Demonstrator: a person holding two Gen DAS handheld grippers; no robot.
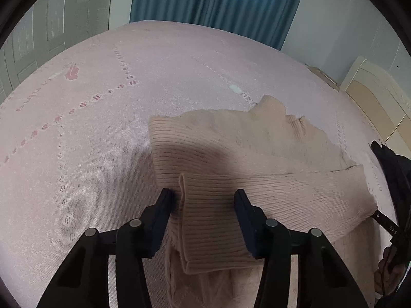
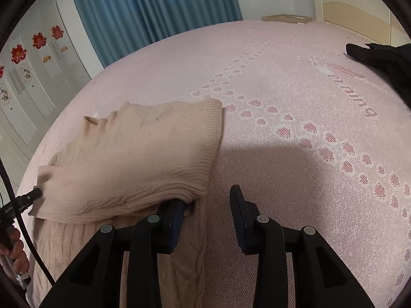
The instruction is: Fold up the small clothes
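Both the left gripper and right gripper are spread wide over the beige ribbed sweater on the pink bedspread; a dark garment, perhaps a jacket, lies well apart.

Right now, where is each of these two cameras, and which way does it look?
Left wrist: on the left gripper, looking along its open jaws over the sweater on the bed.
Right wrist: on the right gripper, jaws open beside the sweater; a hand shows at left.
Shared: sweater, bed, curtain.

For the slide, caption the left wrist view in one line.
Open left gripper straddles the ribbed cuff of a beige sweater folded on a pink bedspread.
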